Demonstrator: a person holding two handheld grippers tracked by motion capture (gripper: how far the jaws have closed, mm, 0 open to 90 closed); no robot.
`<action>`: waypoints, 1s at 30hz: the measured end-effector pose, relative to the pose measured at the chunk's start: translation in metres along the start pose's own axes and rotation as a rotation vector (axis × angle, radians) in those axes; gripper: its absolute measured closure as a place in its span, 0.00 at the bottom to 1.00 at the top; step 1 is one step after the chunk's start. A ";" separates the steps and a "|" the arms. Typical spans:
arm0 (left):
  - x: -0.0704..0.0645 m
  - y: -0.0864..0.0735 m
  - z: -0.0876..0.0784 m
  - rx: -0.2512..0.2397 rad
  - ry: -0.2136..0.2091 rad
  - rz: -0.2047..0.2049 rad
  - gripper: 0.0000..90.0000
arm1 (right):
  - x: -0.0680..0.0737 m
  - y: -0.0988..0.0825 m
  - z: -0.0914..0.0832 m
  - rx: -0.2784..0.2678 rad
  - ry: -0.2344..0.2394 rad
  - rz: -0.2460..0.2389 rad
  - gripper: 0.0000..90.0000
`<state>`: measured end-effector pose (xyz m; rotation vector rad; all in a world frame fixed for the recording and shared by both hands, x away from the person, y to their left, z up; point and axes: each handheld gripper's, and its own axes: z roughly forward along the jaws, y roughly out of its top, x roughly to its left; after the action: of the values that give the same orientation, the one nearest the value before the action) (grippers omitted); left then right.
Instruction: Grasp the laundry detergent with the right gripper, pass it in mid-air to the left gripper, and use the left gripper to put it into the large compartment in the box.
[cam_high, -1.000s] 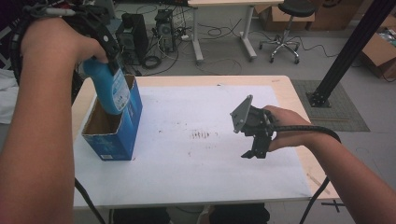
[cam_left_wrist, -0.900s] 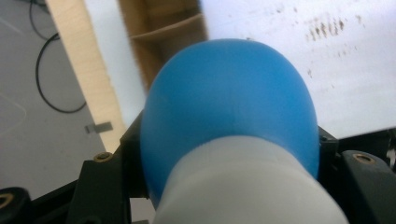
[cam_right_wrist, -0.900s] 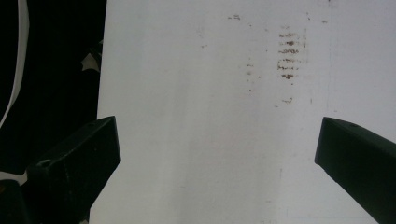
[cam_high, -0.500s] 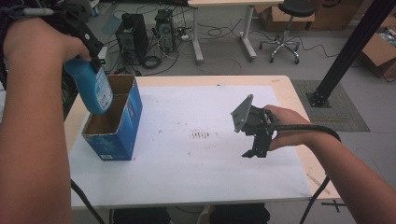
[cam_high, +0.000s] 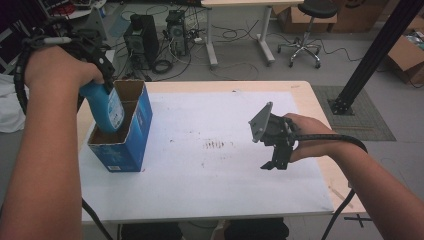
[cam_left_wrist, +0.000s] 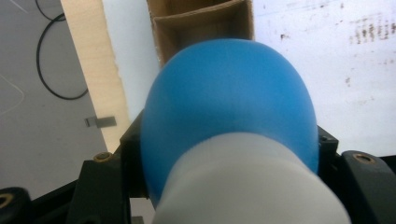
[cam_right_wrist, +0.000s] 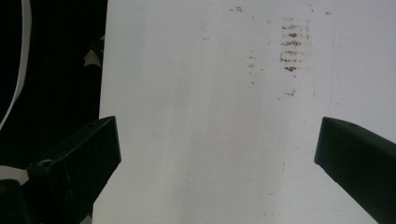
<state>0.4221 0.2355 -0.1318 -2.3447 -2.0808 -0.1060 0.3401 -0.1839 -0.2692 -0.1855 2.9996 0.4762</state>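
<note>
Meanwhile left claw (cam_high: 97, 82) clamps blue bottle (cam_high: 105, 107) partly inside blue box (cam_high: 131, 135); right claw (cam_high: 275, 162) gapes.

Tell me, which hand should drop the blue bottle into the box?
Left. The left gripper already holds the blue bottle, its bottom dipping into the open blue box. The right gripper hangs open and empty above the white table, far from it.
</note>
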 end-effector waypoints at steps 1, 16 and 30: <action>0.000 0.000 0.002 0.000 -0.003 -0.002 0.43 | 0.000 0.000 0.000 -0.001 -0.002 0.000 0.00; 0.004 0.003 0.068 0.037 -0.030 0.005 0.43 | 0.002 -0.002 0.000 0.005 0.006 0.001 0.01; 0.004 0.003 0.115 0.052 -0.031 -0.008 0.43 | 0.004 -0.004 0.006 -0.006 0.011 0.005 0.01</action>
<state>0.4305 0.2447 -0.2457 -2.3234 -2.0810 -0.0153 0.3376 -0.1860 -0.2765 -0.1823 3.0106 0.4870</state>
